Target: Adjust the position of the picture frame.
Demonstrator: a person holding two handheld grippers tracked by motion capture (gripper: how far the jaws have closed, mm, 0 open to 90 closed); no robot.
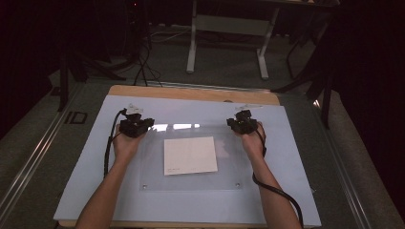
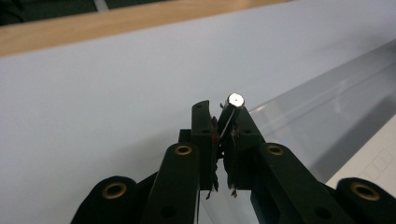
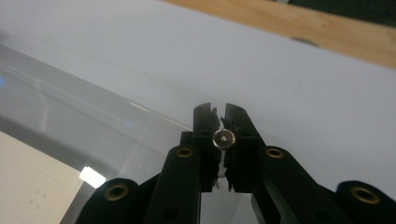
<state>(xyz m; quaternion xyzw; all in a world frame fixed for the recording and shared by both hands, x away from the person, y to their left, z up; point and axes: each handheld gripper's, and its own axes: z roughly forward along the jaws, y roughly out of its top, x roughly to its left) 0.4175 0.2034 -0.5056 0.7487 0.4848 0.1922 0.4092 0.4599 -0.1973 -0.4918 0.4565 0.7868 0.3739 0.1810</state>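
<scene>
In the left gripper view we see our left gripper [image 2: 227,116] pinching a small metal standoff [image 2: 232,109], a shiny round-capped post, between its black jaws; the post leans slightly and its bright cap stands just above the jaw tips. It sits at a corner of the clear acrylic sheet [image 2: 327,112]. In the right gripper view our right gripper [image 3: 223,122] is likewise pressed together on a second metal standoff [image 3: 223,139], whose round cap faces the camera between the jaws, at the sheet's other far corner [image 3: 93,121].

From the high view, our left gripper [image 1: 135,125] and right gripper [image 1: 243,123] sit at the two far corners of the acrylic sheet [image 1: 191,181], well apart from each other, each with a hand behind it and a cable trailing back along the forearm. Two more small standoffs mark the sheet's near corners. A white paper [image 1: 190,155] lies under the sheet near its middle. The sheet rests on a pale board [image 1: 86,191] that covers the wooden surface [image 1: 191,93], whose far edge shows beyond it.
</scene>
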